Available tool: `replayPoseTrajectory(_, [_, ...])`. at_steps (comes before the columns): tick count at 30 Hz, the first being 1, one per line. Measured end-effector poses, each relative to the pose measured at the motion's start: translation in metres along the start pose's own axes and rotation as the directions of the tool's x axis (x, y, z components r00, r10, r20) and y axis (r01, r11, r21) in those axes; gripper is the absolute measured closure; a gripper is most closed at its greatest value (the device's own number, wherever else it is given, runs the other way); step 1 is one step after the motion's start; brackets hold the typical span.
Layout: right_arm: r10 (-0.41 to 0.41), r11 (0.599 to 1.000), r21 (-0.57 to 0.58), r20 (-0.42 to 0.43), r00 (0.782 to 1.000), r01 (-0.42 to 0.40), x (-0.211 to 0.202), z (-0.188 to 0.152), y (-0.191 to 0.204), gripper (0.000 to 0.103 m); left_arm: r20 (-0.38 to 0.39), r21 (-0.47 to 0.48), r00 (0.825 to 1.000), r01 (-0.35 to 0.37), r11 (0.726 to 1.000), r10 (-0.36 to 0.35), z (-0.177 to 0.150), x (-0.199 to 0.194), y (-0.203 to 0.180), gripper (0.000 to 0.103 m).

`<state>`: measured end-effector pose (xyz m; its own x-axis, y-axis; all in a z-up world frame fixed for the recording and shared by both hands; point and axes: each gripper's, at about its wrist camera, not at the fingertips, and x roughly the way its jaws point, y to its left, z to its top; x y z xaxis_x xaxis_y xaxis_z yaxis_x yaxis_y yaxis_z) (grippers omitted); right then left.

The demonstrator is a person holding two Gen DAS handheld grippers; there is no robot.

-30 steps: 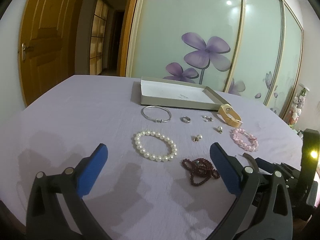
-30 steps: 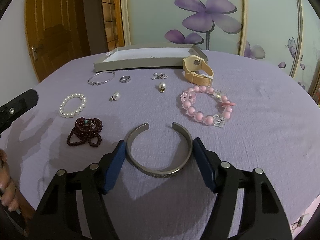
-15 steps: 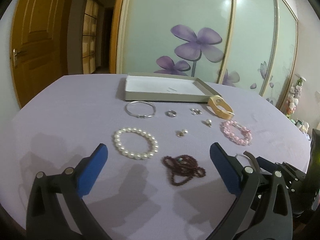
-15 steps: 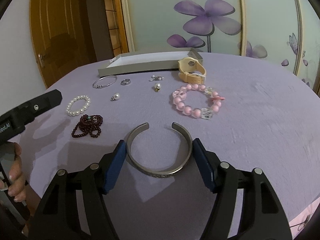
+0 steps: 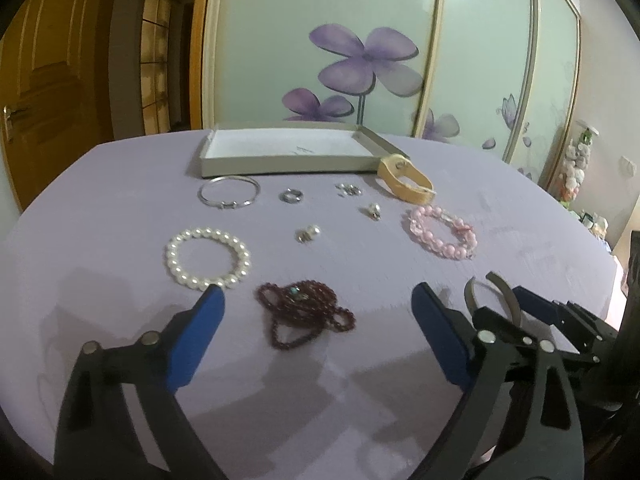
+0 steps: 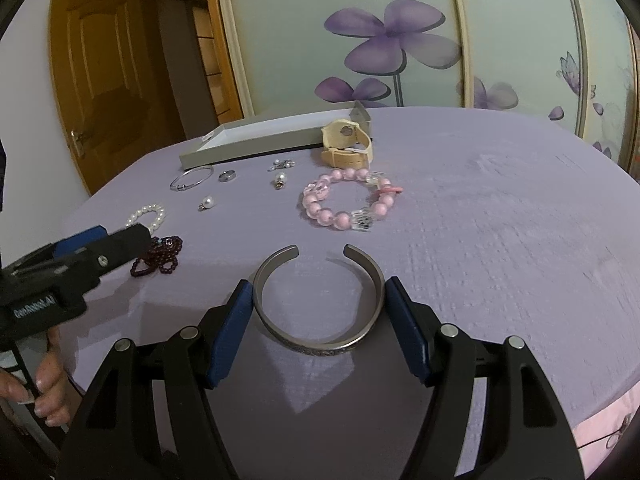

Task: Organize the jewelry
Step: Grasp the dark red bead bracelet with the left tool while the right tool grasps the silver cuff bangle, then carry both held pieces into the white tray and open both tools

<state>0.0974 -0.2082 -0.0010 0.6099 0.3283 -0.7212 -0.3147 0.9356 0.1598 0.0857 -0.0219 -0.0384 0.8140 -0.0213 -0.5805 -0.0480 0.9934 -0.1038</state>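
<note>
Right gripper pinches an open-ended grey metal cuff, engraved along its rim. Left gripper hangs spread wide over the dark red beads.

1. I am in a home, most likely a bedroom: in front of me runs a sliding wardrobe with frosted glass panels painted with big purple flowers, framed in pale gold.
2. To my left stands a brown wooden door with a metal handle, and beside it an opening onto a dim hallway.
3. I work over a surface spread with lilac cloth, soft and faintly textured like bedding.
4. On that cloth lies personal jewelry beside a shallow grey box.
5. At my far right, plush toys are stacked by the wall.
</note>
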Motion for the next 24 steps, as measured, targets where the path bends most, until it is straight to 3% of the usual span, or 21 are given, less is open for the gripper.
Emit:
replayPoseTrajectory(8, [0.003,1.000,0.014,0.005,1.000,-0.003,0.000,0.000,-0.004,0.034,-0.099,-0.012,0.995,-0.011,1.000,0.010,-0.003,0.024,-0.004,0.031])
replayPoseTrajectory(18, [0.009,1.000,0.014,0.005,1.000,-0.009,0.001,0.001,-0.003,0.034,-0.167,-0.014,0.985,-0.056,0.998,0.053,0.006,0.045,-0.009,0.036])
replayPoseTrajectory(21, [0.009,1.000,0.018,0.005,1.000,-0.009,0.002,0.002,-0.004,0.034,-0.161,0.016,0.983,-0.082,0.997,0.083,0.006,0.048,-0.014,0.053])
replayPoseTrajectory(23, [0.009,1.000,0.019,0.006,1.000,-0.009,0.002,0.001,-0.004,0.034,-0.155,0.026,0.983,-0.090,0.996,0.093,0.007,0.048,-0.013,0.074])
replayPoseTrajectory(24, [0.009,1.000,0.020,0.006,1.000,-0.009,0.002,0.002,-0.004,0.034,-0.154,0.024,0.984,-0.084,0.996,0.087,0.007,0.048,-0.012,0.076])
